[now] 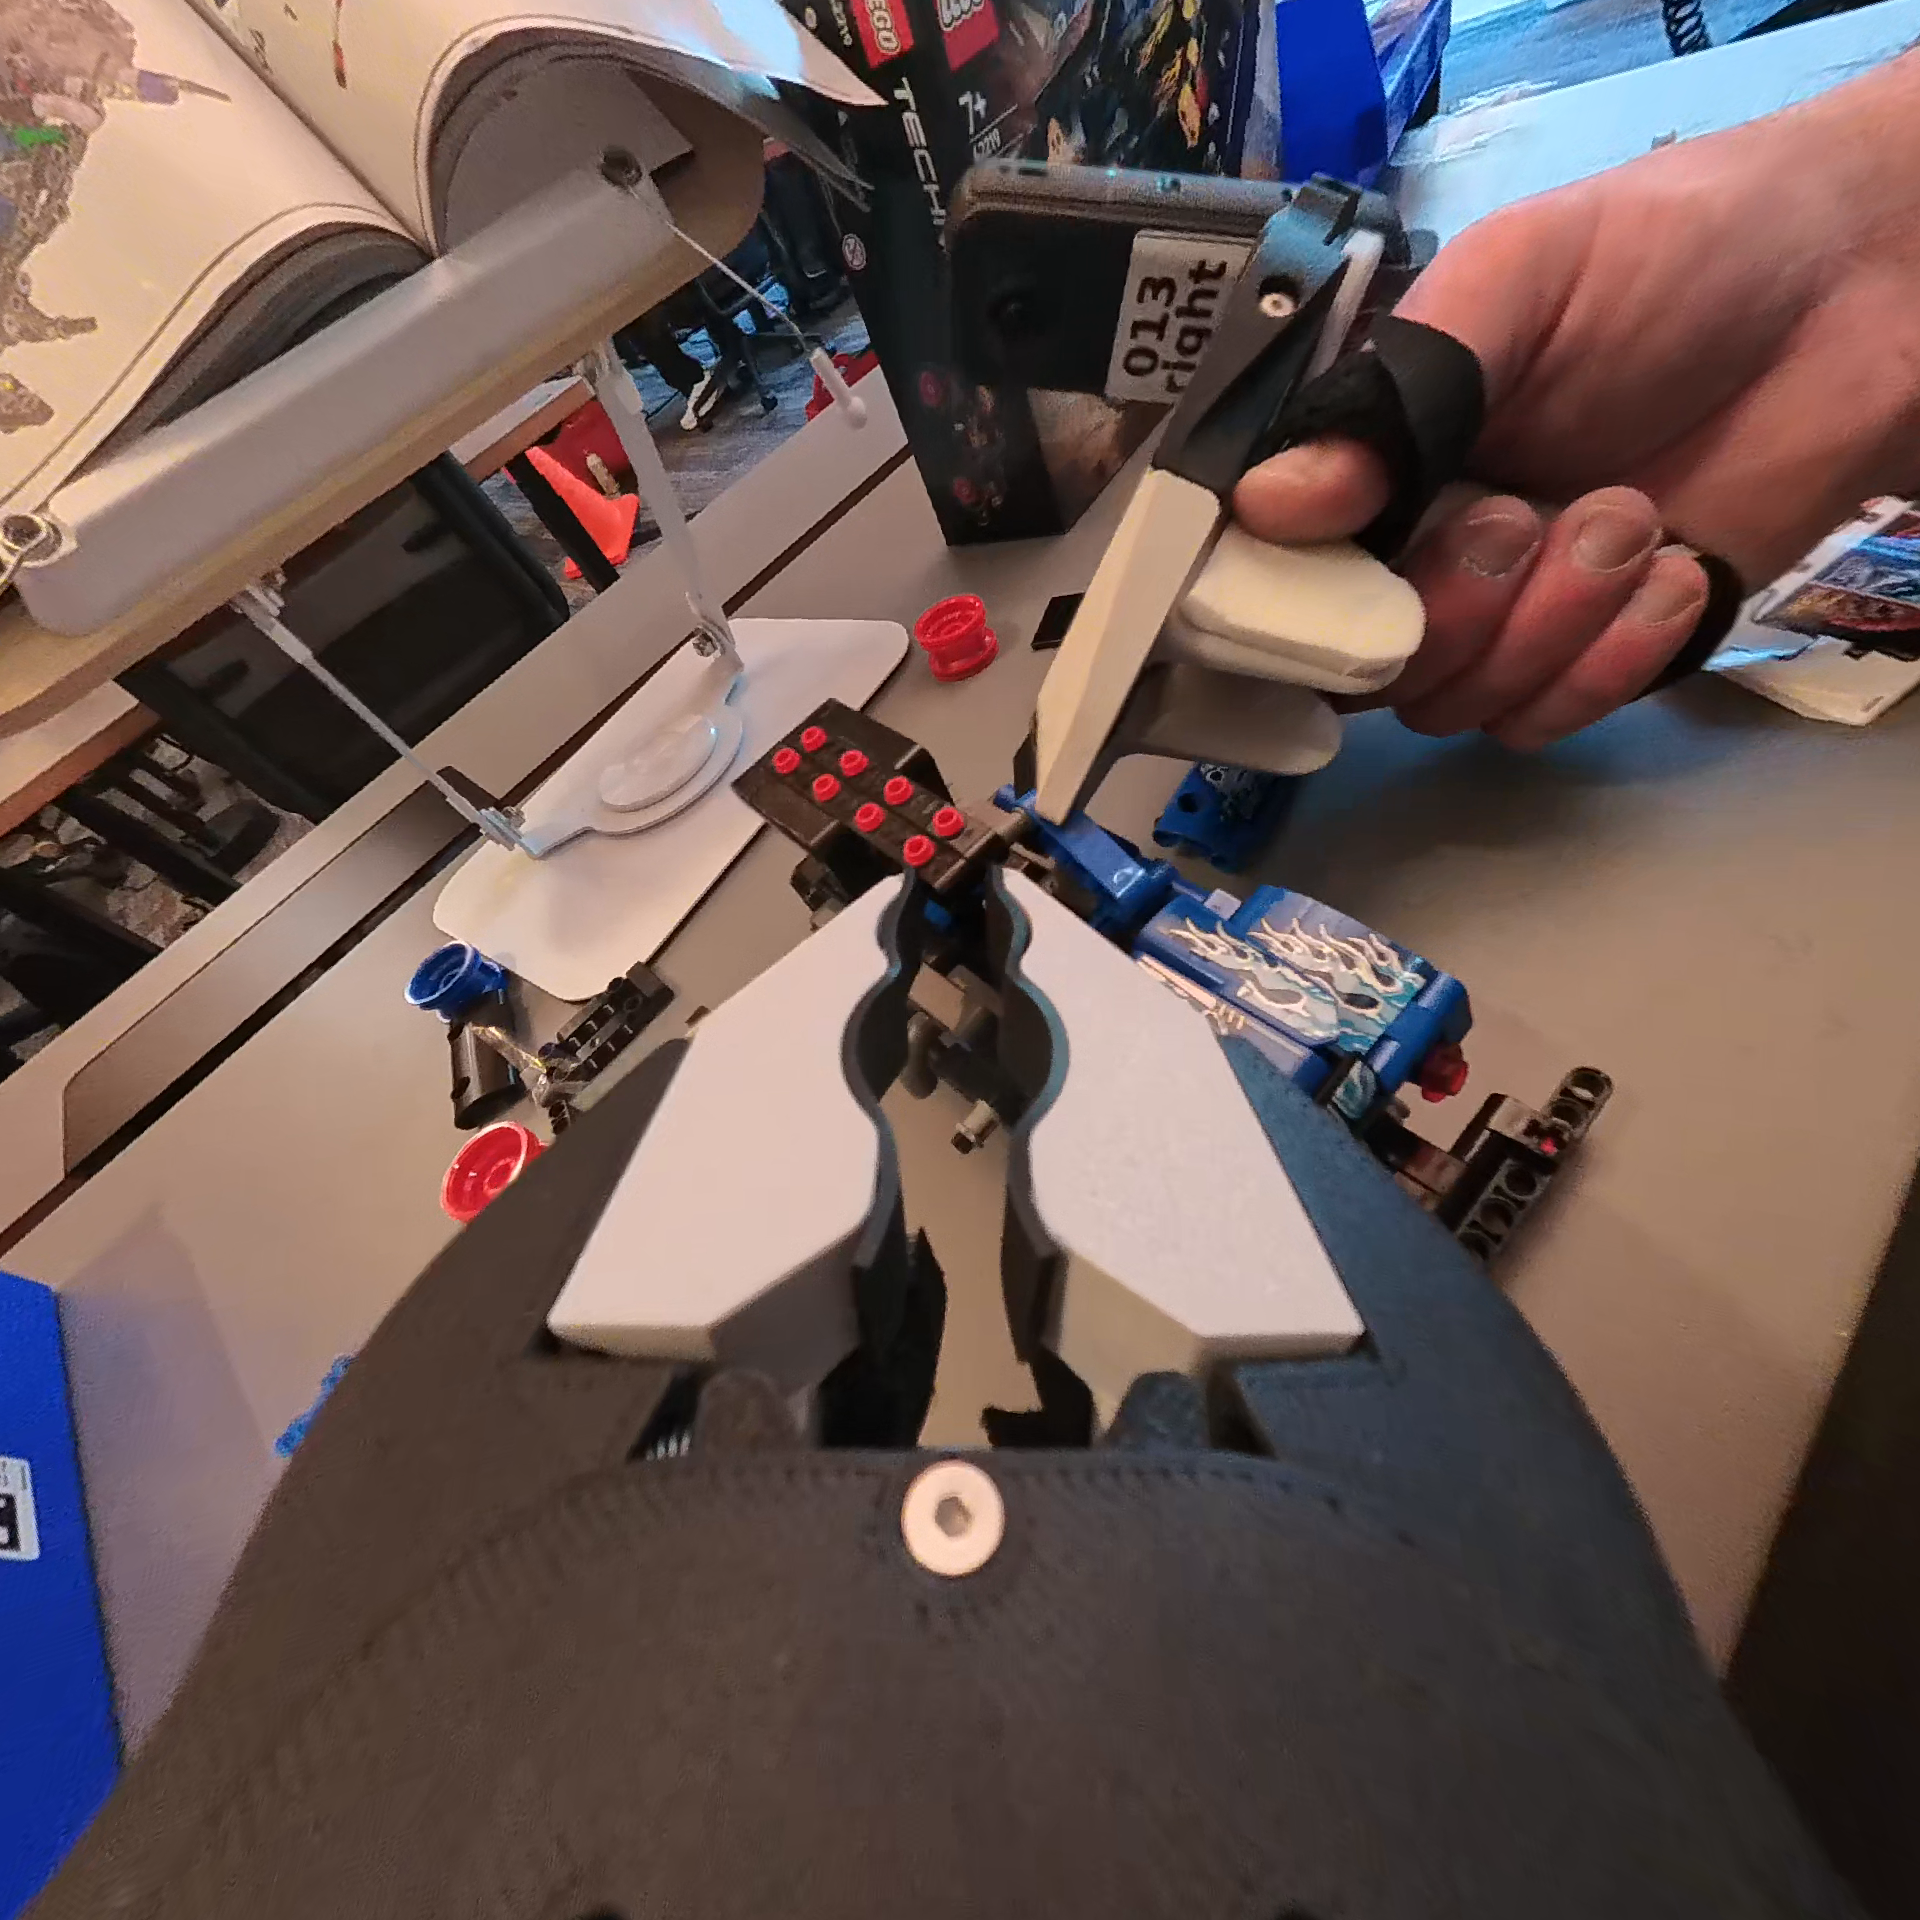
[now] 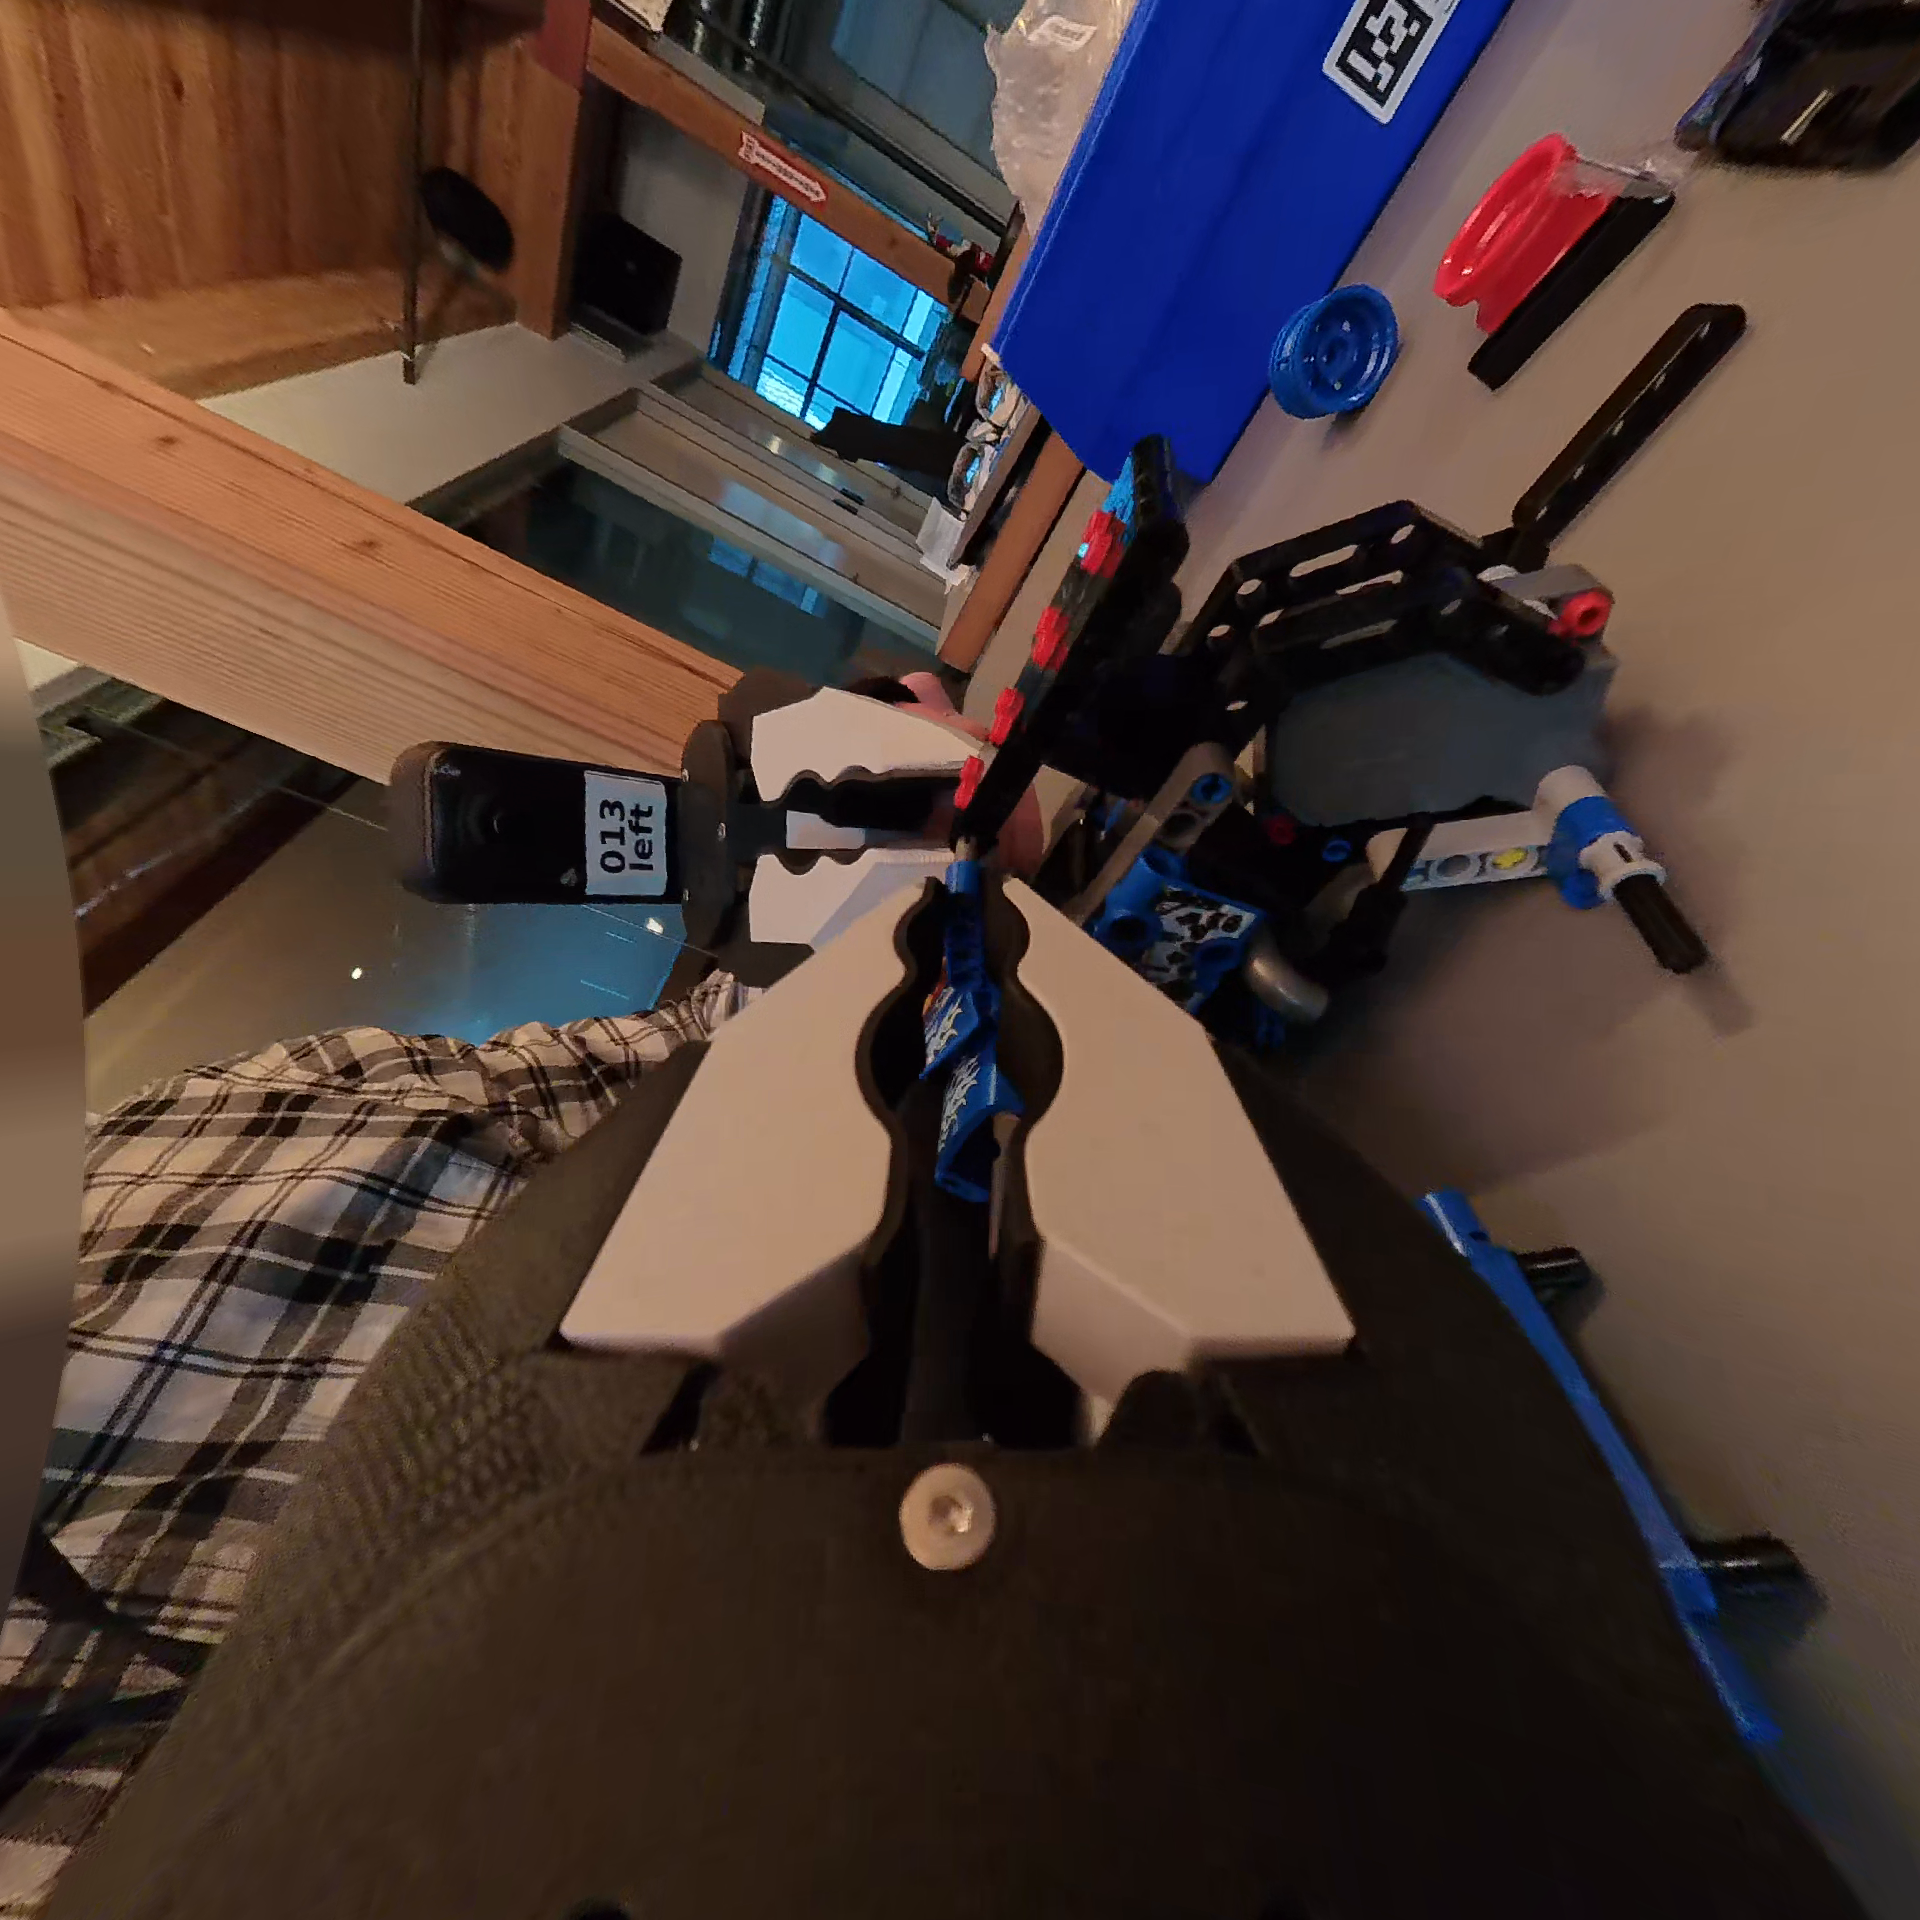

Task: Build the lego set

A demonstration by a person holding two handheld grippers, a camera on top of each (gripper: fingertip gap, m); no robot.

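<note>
The part-built lego car (image 1: 1278,966) lies on the grey table (image 1: 1621,935). It has blue flame-sticker panels, a black frame and a black plate with red studs (image 1: 862,800). My left gripper (image 1: 951,899) is shut on the near edge of that black plate. It also shows in the right wrist view (image 2: 935,821), clamped on the plate (image 2: 1081,644). My right gripper (image 2: 966,894) is shut on a blue flame panel (image 2: 966,1049) of the car. In the left wrist view it (image 1: 1049,805) comes down from the upper right, held by a hand, with its tips at the car's blue end.
An open instruction book (image 1: 260,156) rests on a white stand (image 1: 727,675) at the left, a lego box (image 1: 997,208) behind. Loose red rims (image 1: 956,636) (image 1: 483,1169), a blue rim (image 1: 452,977) and a black tyre (image 1: 478,1075) lie around. A blue beam (image 2: 1590,1455) lies near the right gripper. Both grippers' tips are close together, under 4 cm apart.
</note>
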